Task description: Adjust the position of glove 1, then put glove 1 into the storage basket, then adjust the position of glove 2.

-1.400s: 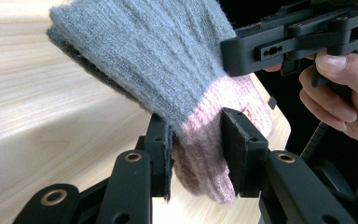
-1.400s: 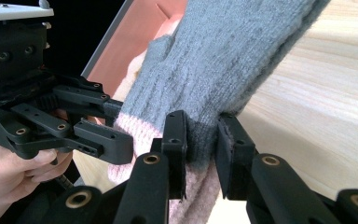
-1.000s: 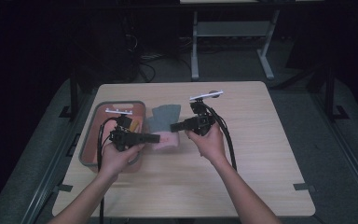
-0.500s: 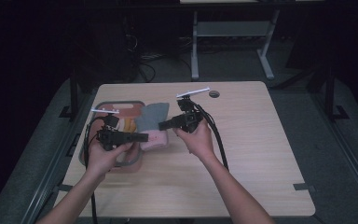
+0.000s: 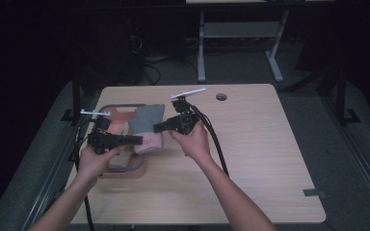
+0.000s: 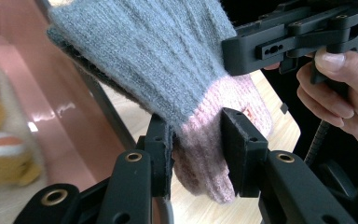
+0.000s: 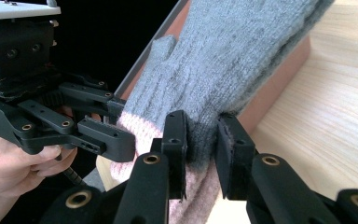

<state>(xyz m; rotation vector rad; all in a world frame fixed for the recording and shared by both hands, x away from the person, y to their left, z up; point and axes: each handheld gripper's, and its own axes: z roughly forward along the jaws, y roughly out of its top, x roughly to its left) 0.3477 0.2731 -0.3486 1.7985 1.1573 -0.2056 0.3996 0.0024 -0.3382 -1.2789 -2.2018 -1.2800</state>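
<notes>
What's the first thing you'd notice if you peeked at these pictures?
A knitted glove, grey with a pink cuff, is pinched from both sides: the left gripper bites the pink cuff and the right gripper bites the grey part beside it. It hangs over the edge of a pink tray at the left of the wooden table. A yellow soft toy lies in that tray.

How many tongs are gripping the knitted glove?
2. The left tongs pinch the glove at its pink cuff; the right tongs clamp it where grey meets pink, beside the tray.
</notes>
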